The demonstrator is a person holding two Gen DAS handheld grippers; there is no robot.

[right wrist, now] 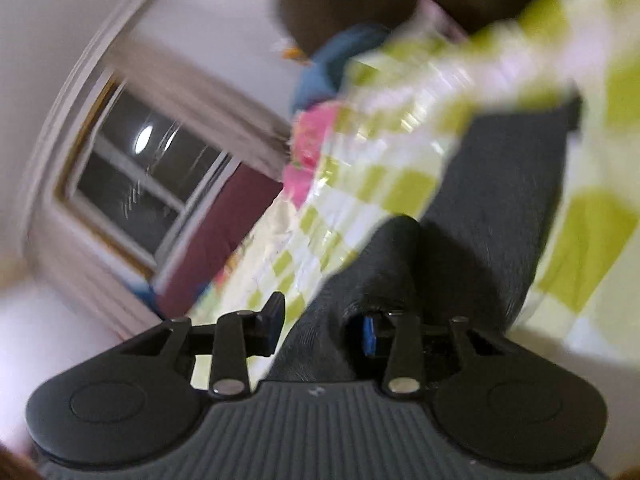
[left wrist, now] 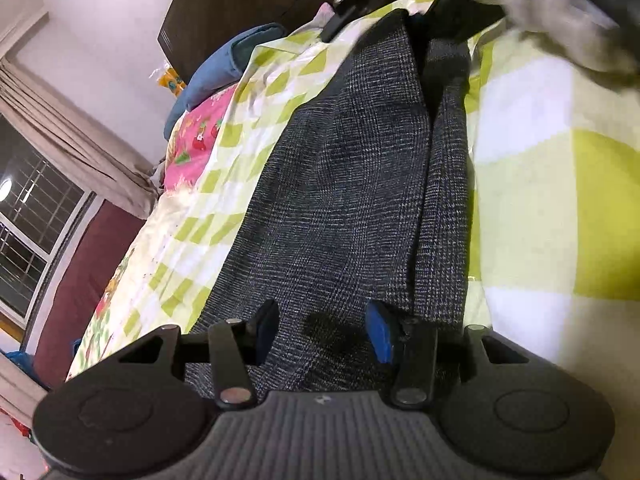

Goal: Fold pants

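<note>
Pants flat on bed. Left gripper half open, fabric between fingers, grip unclear. Right gripper part open, fabric bunched between fingers, grip unclear.

Lit brightly from indoors, with a lamp's glare on the dark night window pane; bowed hard at fisheye edges; sharp on the left wrist, smeared throughout by motion on the right.

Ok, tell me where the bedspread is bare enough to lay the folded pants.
The widest bare stretch of the checked bedspread is right of the pants, below the blurred hand. A narrower bare strip runs left of them, bordered by the pink sheet. It is crowded toward the blue pillow and headboard.
</note>
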